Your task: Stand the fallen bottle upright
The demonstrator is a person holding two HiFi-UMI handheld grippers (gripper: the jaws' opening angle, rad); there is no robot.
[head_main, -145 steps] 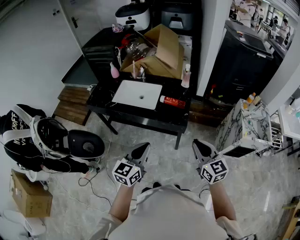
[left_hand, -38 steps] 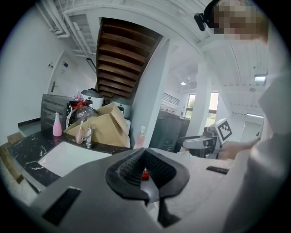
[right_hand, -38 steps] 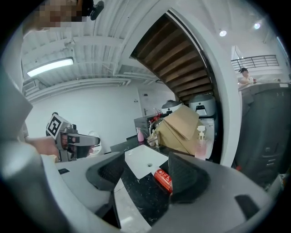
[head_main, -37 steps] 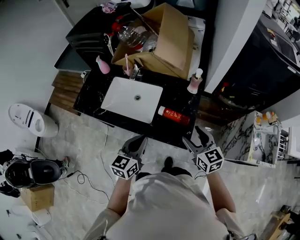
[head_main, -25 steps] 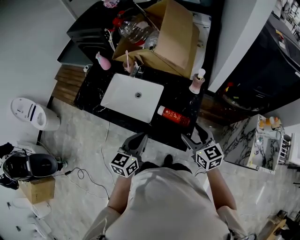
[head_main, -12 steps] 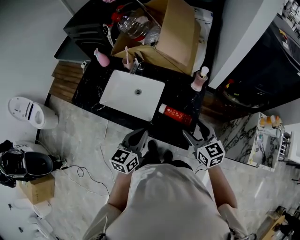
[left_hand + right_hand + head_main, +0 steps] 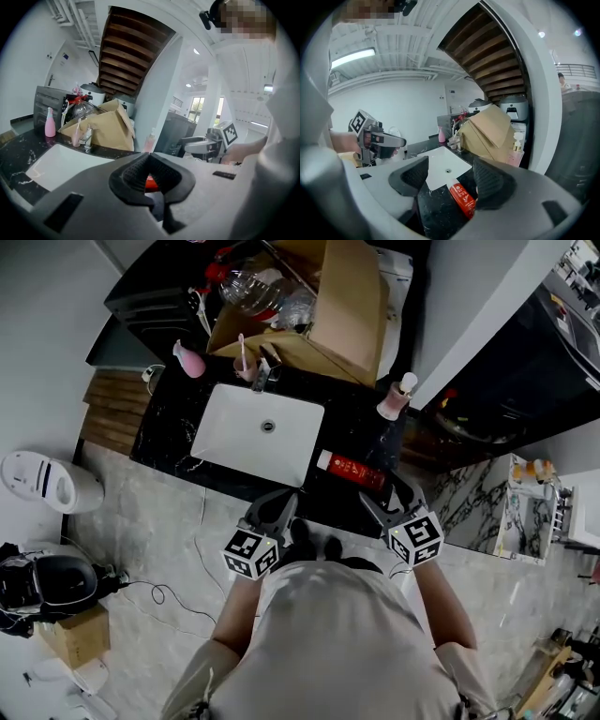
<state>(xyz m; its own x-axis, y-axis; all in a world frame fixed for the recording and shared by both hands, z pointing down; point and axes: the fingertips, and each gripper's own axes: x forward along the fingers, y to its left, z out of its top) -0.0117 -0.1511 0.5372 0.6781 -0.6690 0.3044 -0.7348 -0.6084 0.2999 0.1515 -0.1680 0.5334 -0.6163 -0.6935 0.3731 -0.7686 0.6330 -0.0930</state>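
We've walked up since a few secs ago: the bottle (image 7: 352,471) lies flat on the counter (image 7: 361,423) just right of the sink (image 7: 239,437), now close ahead of the right gripper (image 7: 386,498). Right jaws wide & empty, left gripper (image 7: 277,500) pinched narrow w/ nothing held. Looks about in reach for a right-side grab.

The counter (image 7: 354,427) is glossy black stone with pale veins. The sink (image 7: 234,432) set in it is smooth white ceramic. Right of the sink lies a shiny red plastic bottle (image 7: 352,471). Behind the sink stands a matt brown cardboard box (image 7: 352,306). The floor (image 7: 141,517) is polished pale marble.
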